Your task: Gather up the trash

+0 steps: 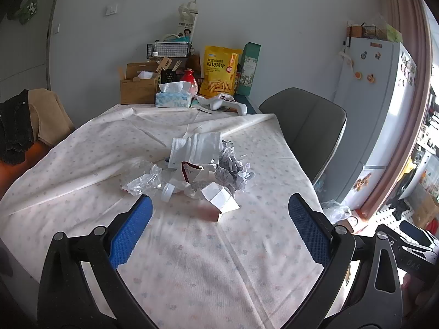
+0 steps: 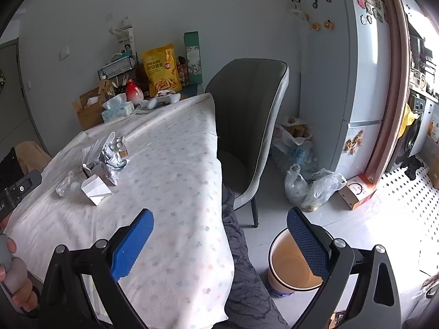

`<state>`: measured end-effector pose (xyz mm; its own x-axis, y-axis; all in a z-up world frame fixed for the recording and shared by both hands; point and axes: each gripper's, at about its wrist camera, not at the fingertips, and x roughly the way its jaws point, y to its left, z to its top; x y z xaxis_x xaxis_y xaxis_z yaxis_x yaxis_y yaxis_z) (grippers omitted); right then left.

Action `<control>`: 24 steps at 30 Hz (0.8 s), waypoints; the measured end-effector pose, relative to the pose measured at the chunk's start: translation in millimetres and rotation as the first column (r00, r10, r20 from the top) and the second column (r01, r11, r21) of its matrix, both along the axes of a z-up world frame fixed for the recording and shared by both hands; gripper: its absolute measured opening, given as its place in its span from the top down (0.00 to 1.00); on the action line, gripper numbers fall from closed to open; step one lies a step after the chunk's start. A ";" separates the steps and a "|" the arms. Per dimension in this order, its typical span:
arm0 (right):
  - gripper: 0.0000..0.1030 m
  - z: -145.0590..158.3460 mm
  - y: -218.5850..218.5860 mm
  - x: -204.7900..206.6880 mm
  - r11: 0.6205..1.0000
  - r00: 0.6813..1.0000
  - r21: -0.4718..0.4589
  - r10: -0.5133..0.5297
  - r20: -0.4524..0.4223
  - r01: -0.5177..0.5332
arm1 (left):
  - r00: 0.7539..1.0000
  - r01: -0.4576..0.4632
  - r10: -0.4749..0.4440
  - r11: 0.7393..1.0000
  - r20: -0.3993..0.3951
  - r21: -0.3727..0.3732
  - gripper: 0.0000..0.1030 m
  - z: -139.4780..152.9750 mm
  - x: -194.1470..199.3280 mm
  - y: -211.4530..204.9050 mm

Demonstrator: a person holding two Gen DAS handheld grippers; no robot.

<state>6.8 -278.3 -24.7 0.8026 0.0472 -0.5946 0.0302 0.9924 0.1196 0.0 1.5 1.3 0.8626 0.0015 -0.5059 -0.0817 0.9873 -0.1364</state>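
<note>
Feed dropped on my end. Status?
Left gripper and right gripper open, empty. Trash pile untouched mid-table. Bin on floor, right of table. Nothing blocking.

The yellow snack bag [image 1: 219, 71] at the back of the bench [image 1: 192, 260] bears large Chinese characters, 原切薯条, and a red badge reading "NB". The blue tissue box [image 1: 173, 99] shows "Thick". Print on the tall white carton [image 1: 188, 23] is too small to read.

The table [image 1: 82, 164] wore a white cloth with pale pastel dots. The chair [image 2: 247, 104] was grey, the snack bag [image 1: 219, 71] yellow.
</note>
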 end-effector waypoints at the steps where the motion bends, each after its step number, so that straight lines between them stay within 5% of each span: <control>1: 0.07 0.1 -0.3 0.2 1.000 1.000 0.000 0.000 0.000 0.000 | 1.000 0.002 -0.002 1.000 -0.001 0.001 0.04 0.2 0.0 0.1; 24: 0.07 12.2 -11.3 -2.2 0.999 0.999 -0.015 -0.038 0.031 0.039 | 0.998 0.066 -0.066 0.997 -0.011 0.031 0.04 -8.5 7.6 -19.2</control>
